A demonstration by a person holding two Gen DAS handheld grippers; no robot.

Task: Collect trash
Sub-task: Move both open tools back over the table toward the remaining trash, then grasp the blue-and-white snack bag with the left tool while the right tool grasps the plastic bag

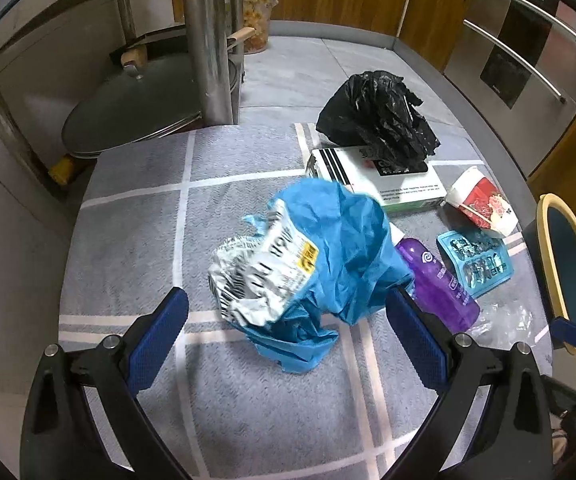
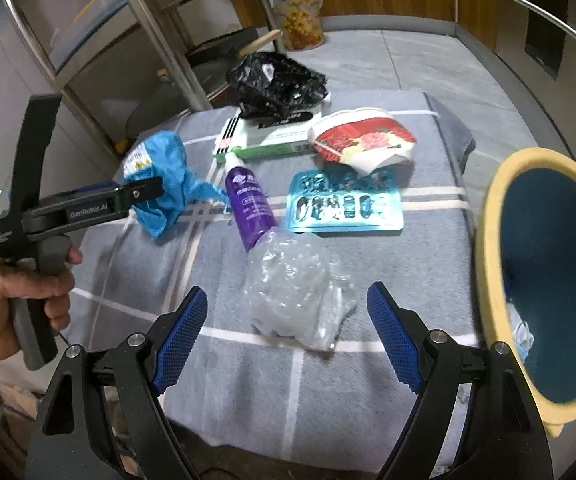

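Both grippers hang open over trash strewn on a grey checked mat.

Nearest the right gripper [image 2: 287, 308], whose blue-padded fingers stand spread, lies a crumpled clear plastic bag [image 2: 296, 292] near the mat's [image 2: 247, 380] front edge, between the tips but untouched. Left gripper [image 1: 286, 310] likewise has its fingers wide apart, either side of a crumpled blue wrapper [image 1: 328, 240] towards the mat's left edge; whether a pad touches it cannot be told. Between wrapper and bag lies a purple bottle [image 2: 249, 208], with a blue blister tray [image 2: 346, 204] beside it. Towards the far edge sit a white box [image 2: 275, 136], a black bag [image 2: 275, 84] atop it, and a squashed red-and-white paper cup [image 2: 364, 138]. Off the right edge stands a yellow-rimmed bin [image 2: 492, 216].
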